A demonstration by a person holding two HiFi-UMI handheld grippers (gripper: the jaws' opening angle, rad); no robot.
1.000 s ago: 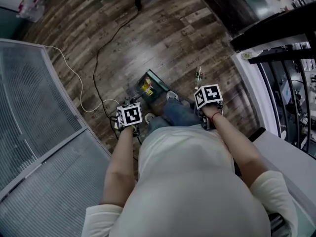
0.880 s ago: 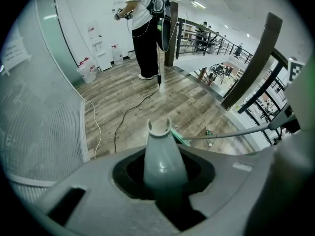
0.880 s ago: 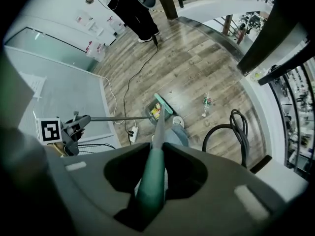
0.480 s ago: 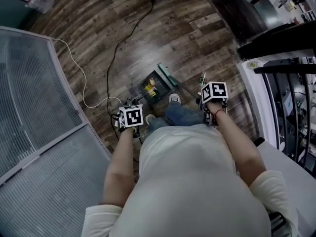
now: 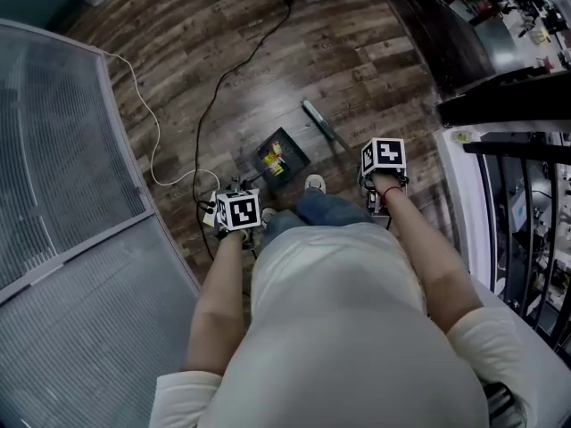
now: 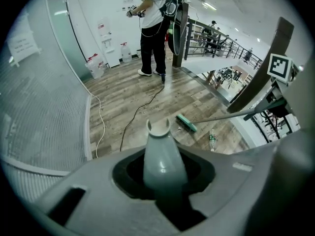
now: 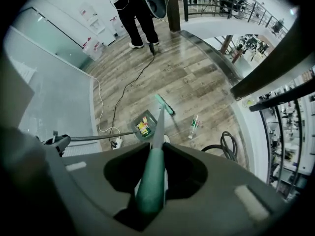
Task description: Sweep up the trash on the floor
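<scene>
A dark dustpan [image 5: 279, 156] stands on the wood floor with yellow and red trash [image 5: 272, 158] inside it. My left gripper [image 5: 237, 210] is shut on the dustpan's grey handle [image 6: 160, 157], which runs between its jaws. The green broom head [image 5: 318, 121] rests on the floor just beyond the pan. My right gripper [image 5: 383, 159] is shut on the broom's green handle [image 7: 151, 180]. The right gripper view shows the dustpan [image 7: 143, 126] and the broom head [image 7: 165, 104] apart. A plastic bottle [image 7: 194, 127] lies on the floor to the right of them.
A black cable [image 5: 214, 105] and a white cable [image 5: 147, 141] trail across the floor left of the pan. A ribbed glass partition [image 5: 53, 150] curves along the left. A railing [image 5: 526, 203] and a coiled hose [image 7: 224, 144] are at the right. A person [image 6: 152, 28] stands farther off.
The broom head has moved away from the dustpan, up and to the right. The bottle has slipped out of the head view behind the right gripper. Both grippers keep their hold.
</scene>
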